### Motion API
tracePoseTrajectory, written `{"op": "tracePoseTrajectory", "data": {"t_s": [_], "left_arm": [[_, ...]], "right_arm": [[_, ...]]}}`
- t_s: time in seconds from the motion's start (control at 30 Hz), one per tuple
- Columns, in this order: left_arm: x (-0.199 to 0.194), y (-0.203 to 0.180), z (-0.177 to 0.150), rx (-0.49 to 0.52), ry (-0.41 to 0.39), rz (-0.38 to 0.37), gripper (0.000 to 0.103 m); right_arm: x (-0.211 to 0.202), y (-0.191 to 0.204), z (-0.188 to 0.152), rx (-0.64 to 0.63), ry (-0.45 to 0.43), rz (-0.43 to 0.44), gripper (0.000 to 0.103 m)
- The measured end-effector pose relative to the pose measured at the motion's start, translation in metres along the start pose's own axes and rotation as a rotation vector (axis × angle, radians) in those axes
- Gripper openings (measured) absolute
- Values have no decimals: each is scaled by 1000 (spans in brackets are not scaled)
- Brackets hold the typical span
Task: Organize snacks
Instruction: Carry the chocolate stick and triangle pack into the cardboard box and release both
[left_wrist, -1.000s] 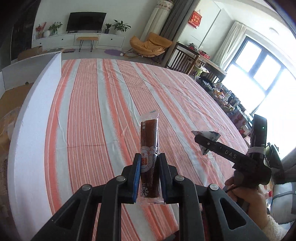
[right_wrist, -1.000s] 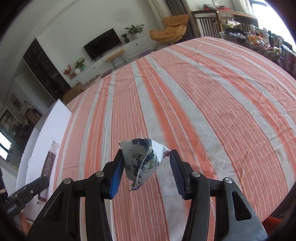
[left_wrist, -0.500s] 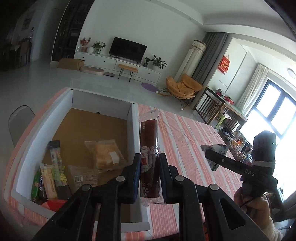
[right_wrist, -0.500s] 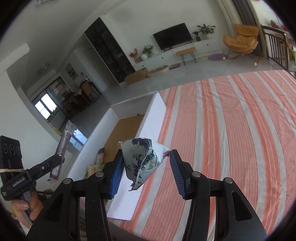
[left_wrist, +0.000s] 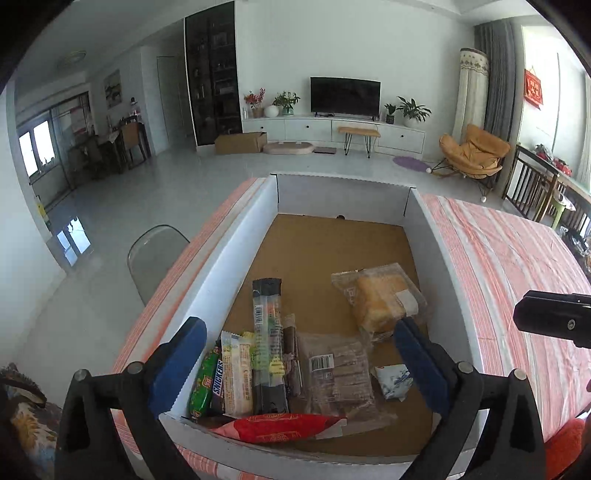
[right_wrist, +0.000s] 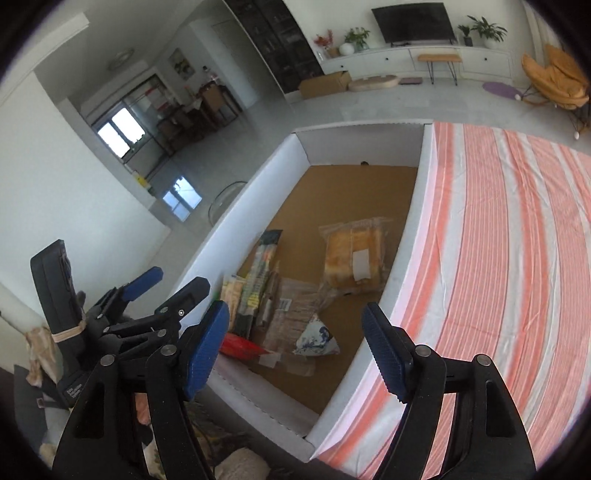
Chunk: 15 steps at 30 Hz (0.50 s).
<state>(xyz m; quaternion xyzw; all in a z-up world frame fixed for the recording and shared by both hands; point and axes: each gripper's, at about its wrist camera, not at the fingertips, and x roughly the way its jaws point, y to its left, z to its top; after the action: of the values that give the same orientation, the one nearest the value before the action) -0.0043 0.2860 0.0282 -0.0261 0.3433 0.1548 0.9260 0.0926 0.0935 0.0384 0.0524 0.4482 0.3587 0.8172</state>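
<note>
Both sets of jaws are standing apart with nothing between them, having just been opening. Left wrist view: left gripper (left_wrist: 299, 354) is hanging over the near end of the white box (left_wrist: 236, 254), pads straddling the snack pile. Brown stick snack (left_wrist: 290, 347) is lying on the cardboard floor between the clear-wrapped stick (left_wrist: 267, 332) and the barcode pack (left_wrist: 334, 369), long axis running away from the camera, parallel to the left wall. Floral triangle pouch (left_wrist: 393, 380) is sitting just inside the right pad. Right wrist view: right gripper (right_wrist: 295, 350) is pointing down at the same corner, pouch (right_wrist: 316, 339) resting on the floor between its pads, leaning against the barcode pack (right_wrist: 291, 310). Left gripper (right_wrist: 162, 291) is showing at frame left, nearer the left wall. Striped tablecloth (right_wrist: 498, 258) in view is showing no snacks, so my read: both drops done, next pick is lying out of frame.
</note>
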Motion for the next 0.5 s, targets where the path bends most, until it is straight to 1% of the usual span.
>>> {"op": "tracePoseTrajectory", "data": {"t_s": [0.07,0.17,0.2,0.33,0.43,0.5], "left_arm": [[-5,-14,0,49,-17,65,102],[-7,-27,2,52,0,171,103],[-8,-32,3,60,1,190,103],[-8,-44,-3,106,15,189,103],[-12,-43,-7,88,28,164,103],[-13,-42,-7,85,36,163,103]], "right_arm": [[-8,-4,-3,-8,-16,-41,78],[-19,-7,-7,-17,-47,-99,82],[-21,-8,-10,-18,-55,-116,83],[-21,-4,-18,-21,-41,-179,86],[-18,-3,-20,-27,-24,-191,86],[-19,0,-22,-34,-20,-197,86]]}}
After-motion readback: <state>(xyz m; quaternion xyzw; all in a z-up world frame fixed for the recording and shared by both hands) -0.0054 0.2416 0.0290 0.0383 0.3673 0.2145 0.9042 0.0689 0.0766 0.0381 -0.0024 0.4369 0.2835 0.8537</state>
